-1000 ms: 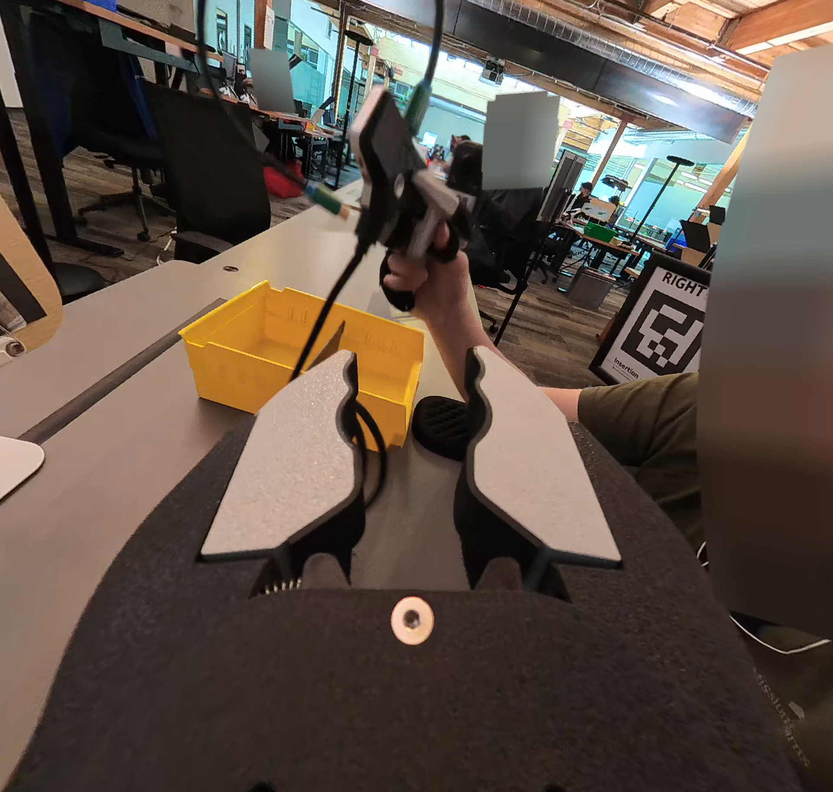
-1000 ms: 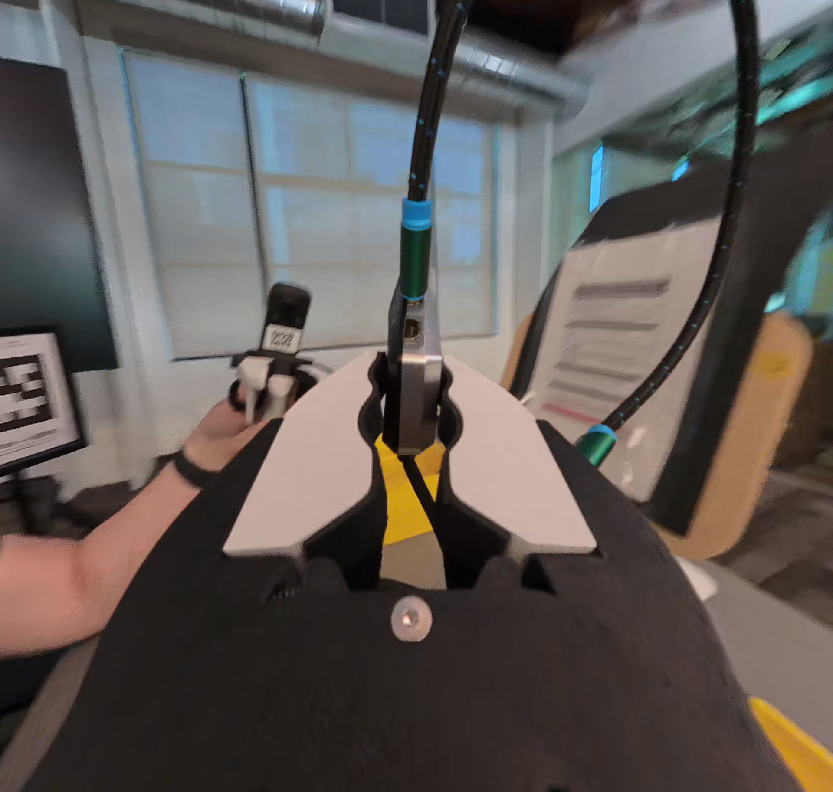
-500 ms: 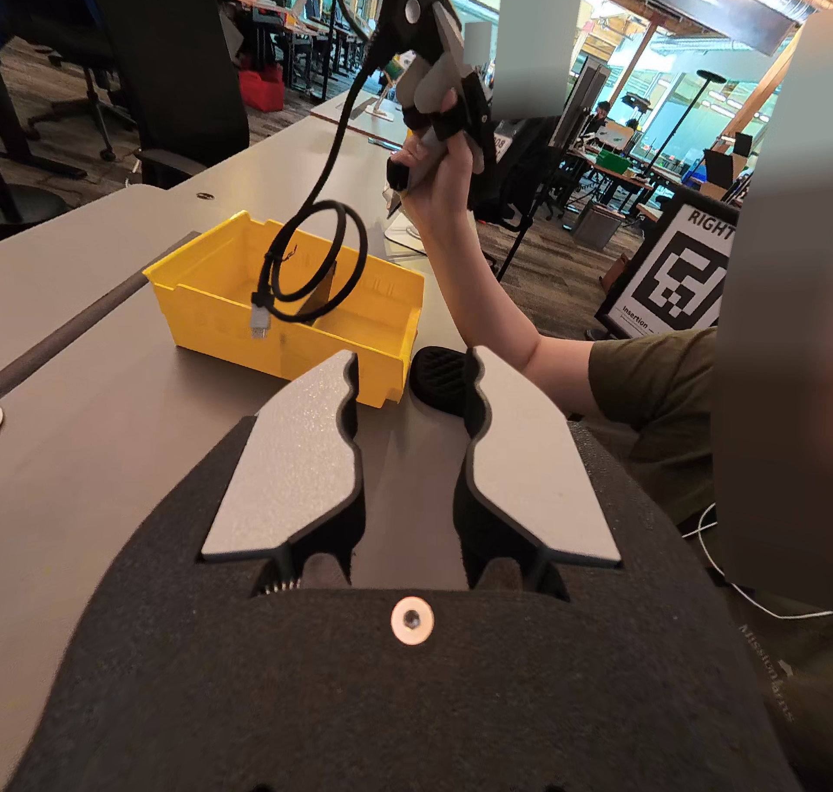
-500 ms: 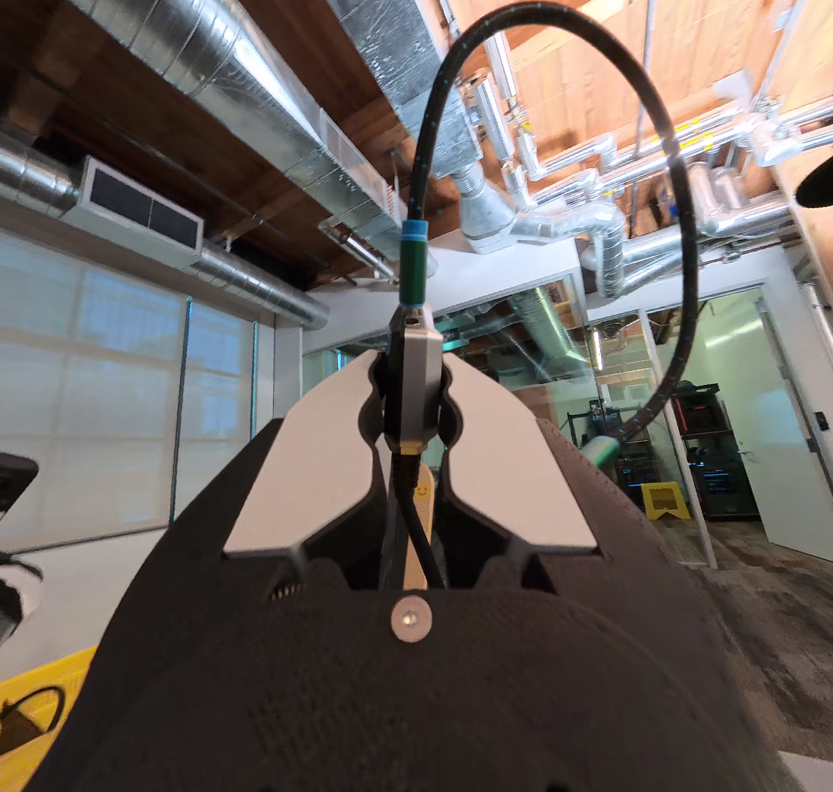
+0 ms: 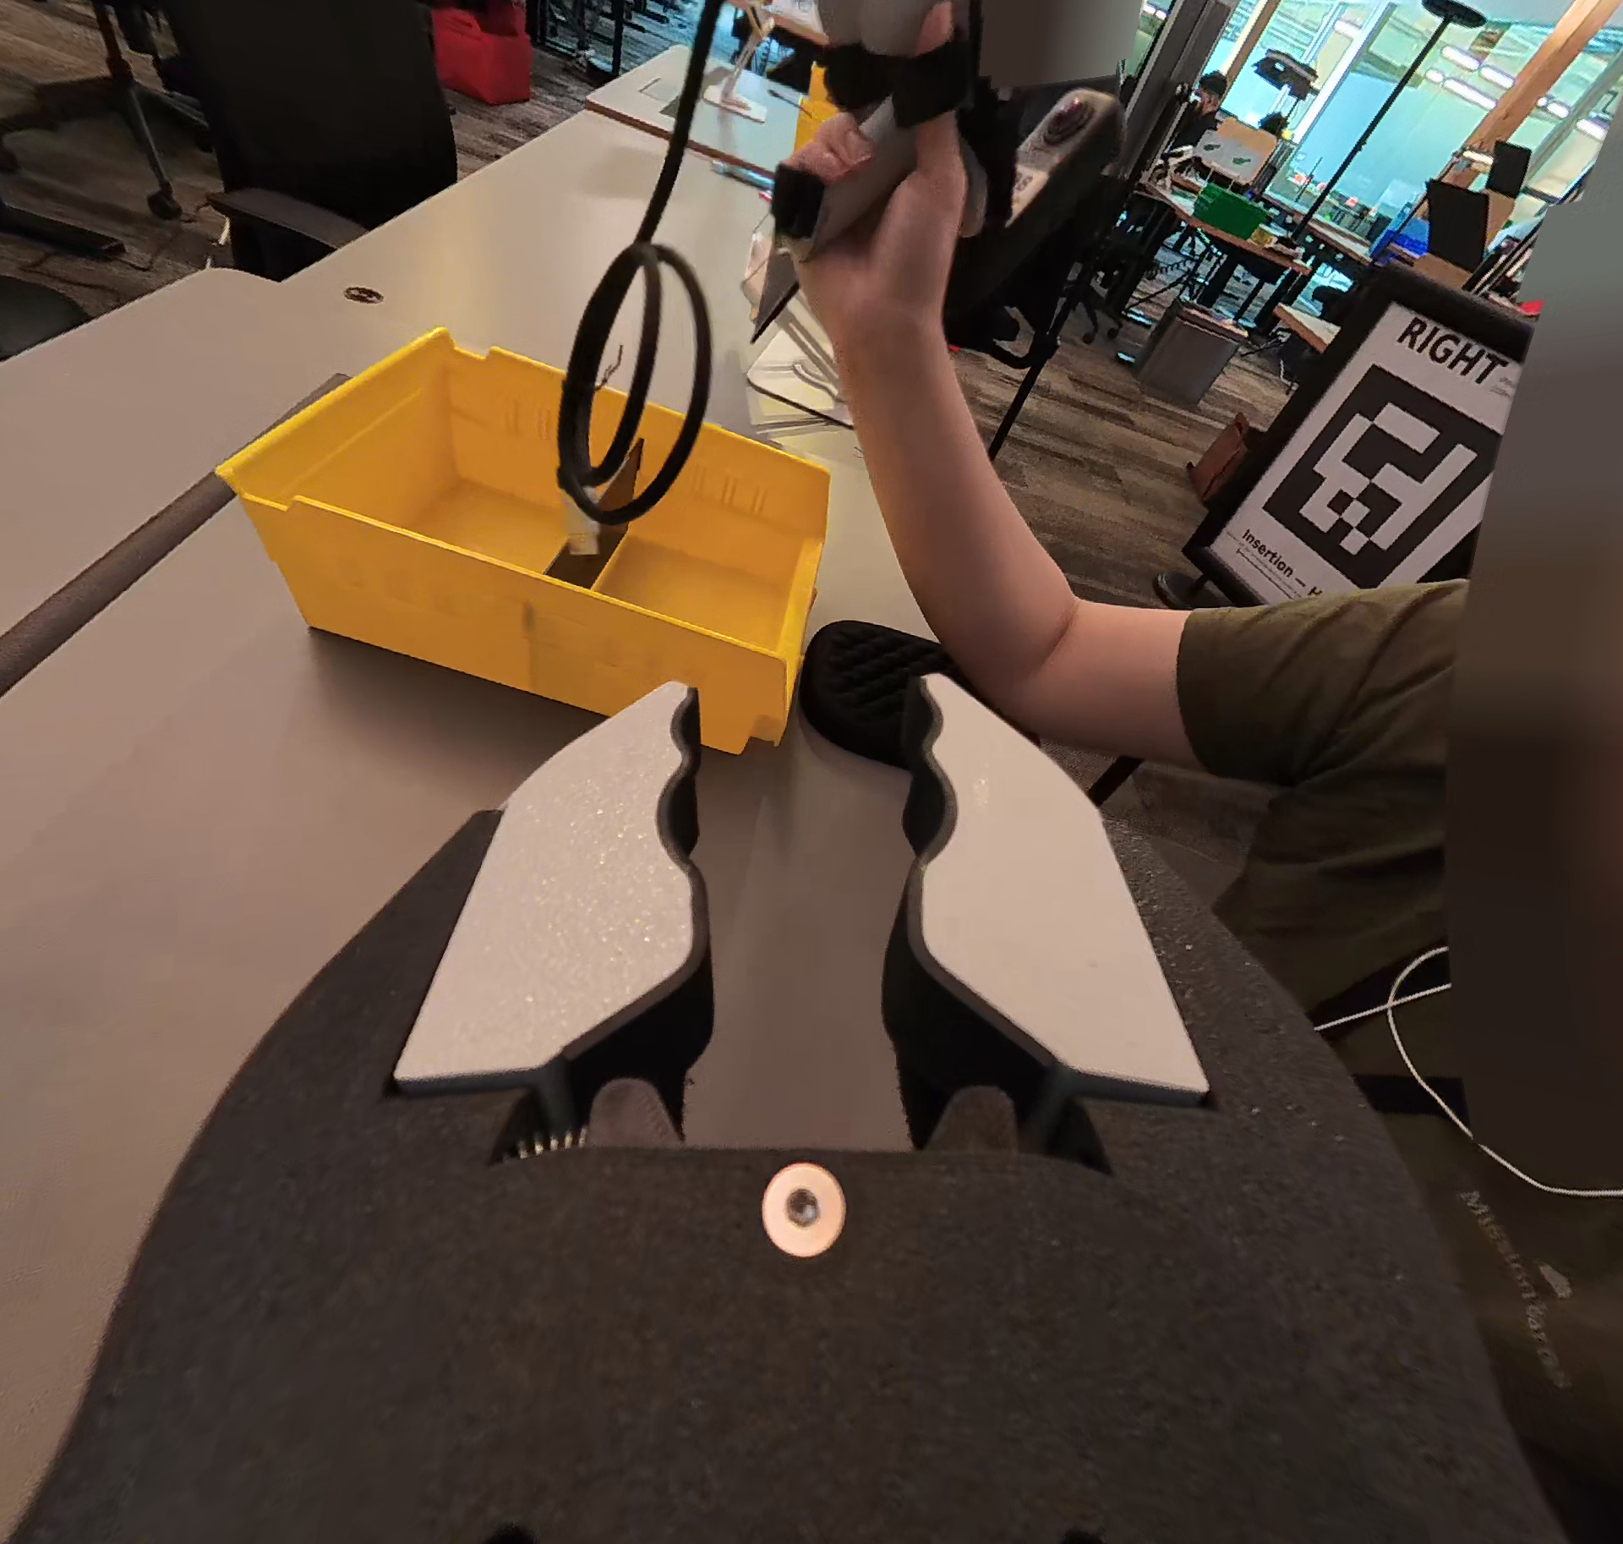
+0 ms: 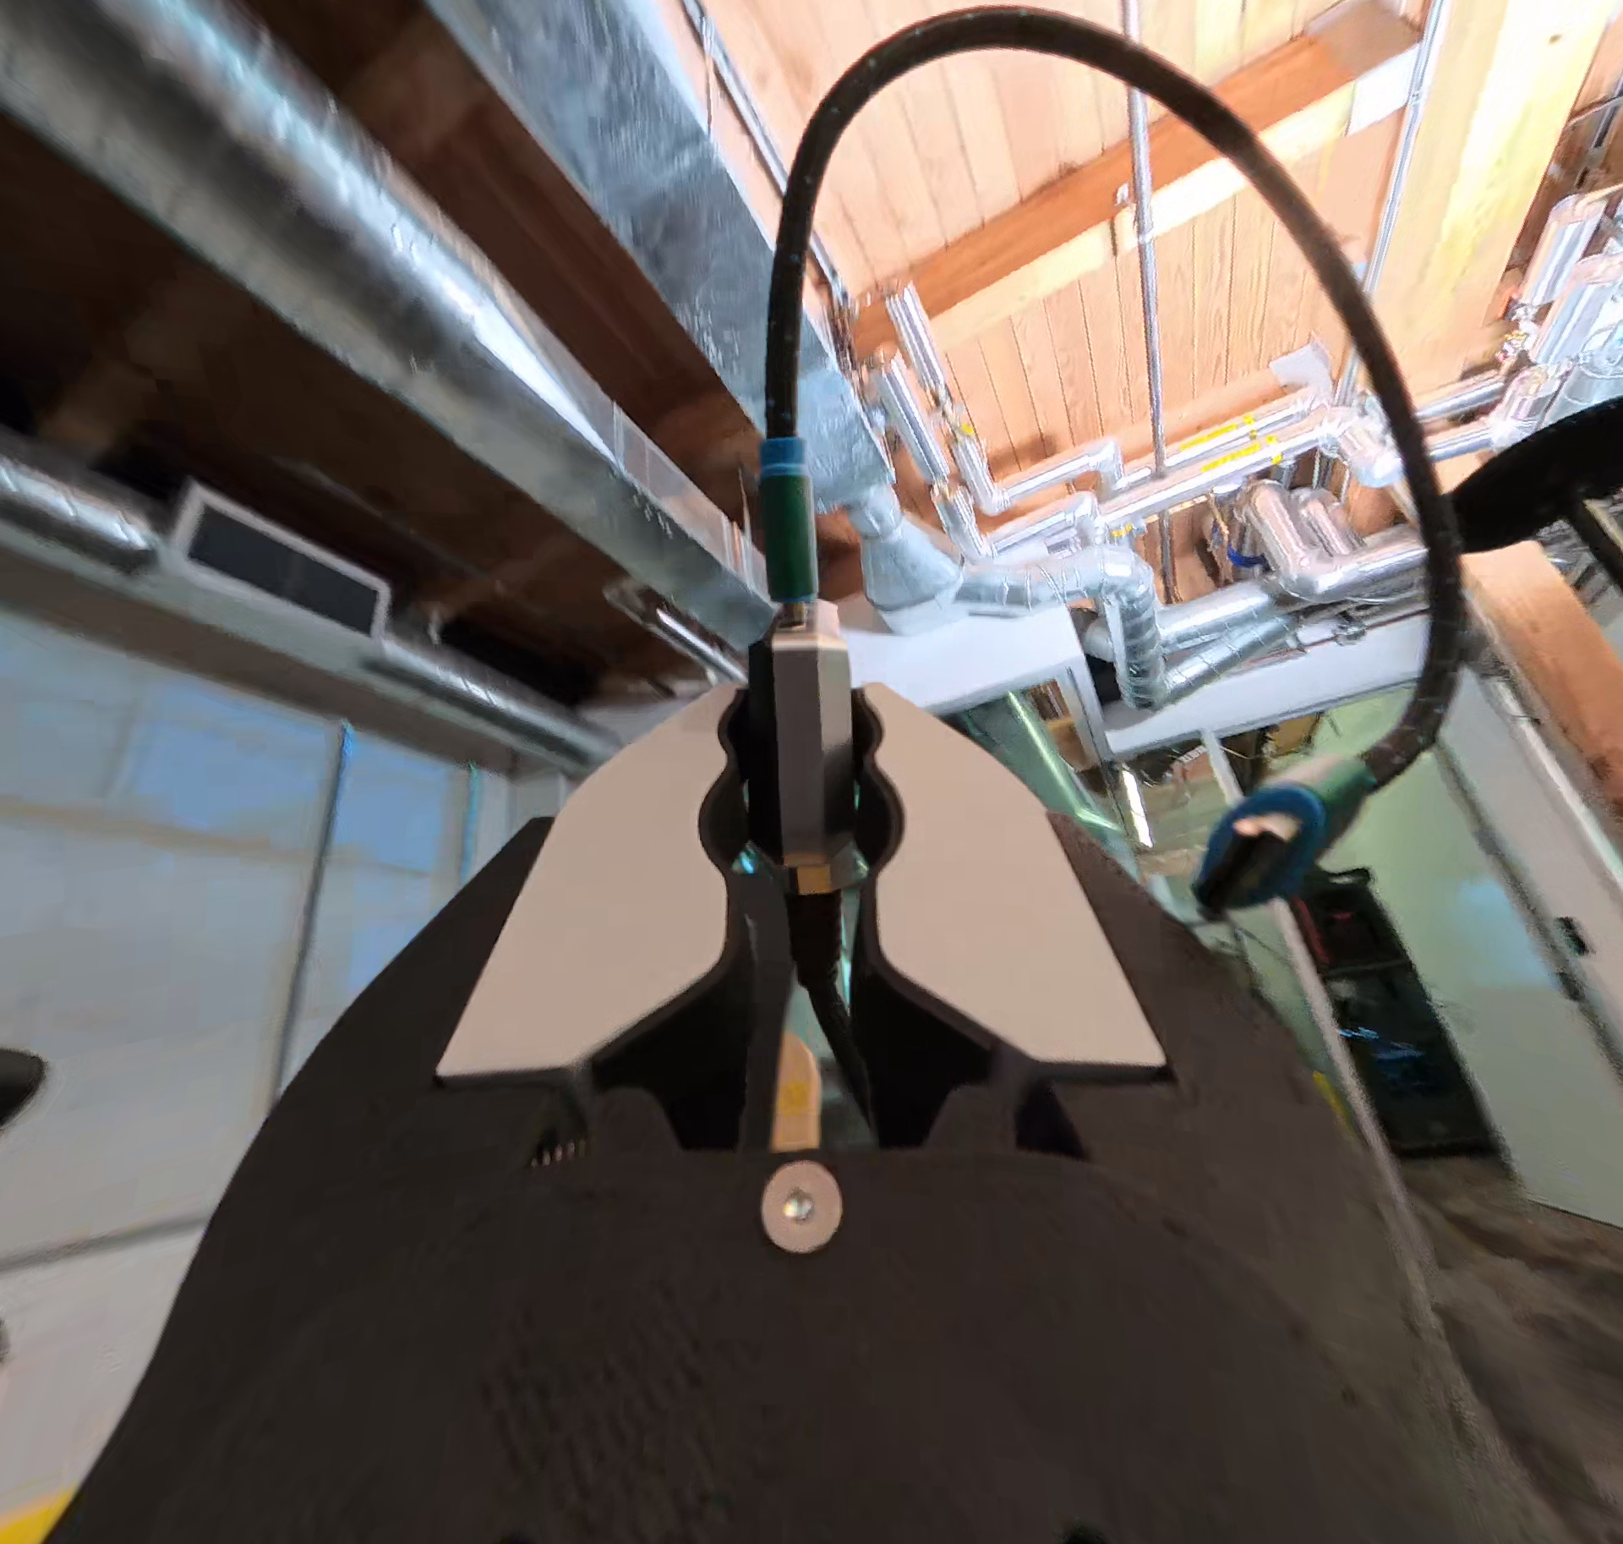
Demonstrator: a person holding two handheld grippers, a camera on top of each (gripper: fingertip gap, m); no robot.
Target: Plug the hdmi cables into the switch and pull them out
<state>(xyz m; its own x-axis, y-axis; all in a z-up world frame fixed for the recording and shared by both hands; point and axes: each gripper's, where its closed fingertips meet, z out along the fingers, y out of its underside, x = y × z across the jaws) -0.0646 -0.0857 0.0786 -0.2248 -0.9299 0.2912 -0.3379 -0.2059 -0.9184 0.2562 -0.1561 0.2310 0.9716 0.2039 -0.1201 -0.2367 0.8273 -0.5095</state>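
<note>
My right gripper (image 6: 801, 698) is shut on the small grey switch (image 6: 804, 737) and points up at the ceiling. A green and blue HDMI plug (image 6: 788, 527) sits in the switch's top end. Its black cable (image 6: 1142, 70) loops overhead, and the other plug (image 6: 1265, 843) hangs free on the right. A second black cable (image 6: 825, 975) leaves the switch's lower end. In the left wrist view that cable's coil (image 5: 637, 377) dangles over the yellow bin (image 5: 439, 614), below the hand (image 5: 878, 272) that holds the right gripper. My left gripper (image 5: 804, 694) is open and empty above the grey table (image 5: 220, 799).
A black mesh-textured object (image 5: 865, 676) lies on the table just past the bin's right corner. A sign with a black and white marker (image 5: 1370, 483) stands on the floor at right. Office chairs (image 5: 325, 96) and desks stand behind the table. My right fingertips sit around 35 centimetres from my left ones.
My right gripper has risen and tipped upward, from facing the window to facing the ceiling. The dangling coil has lifted above the bin. My left gripper stays open.
</note>
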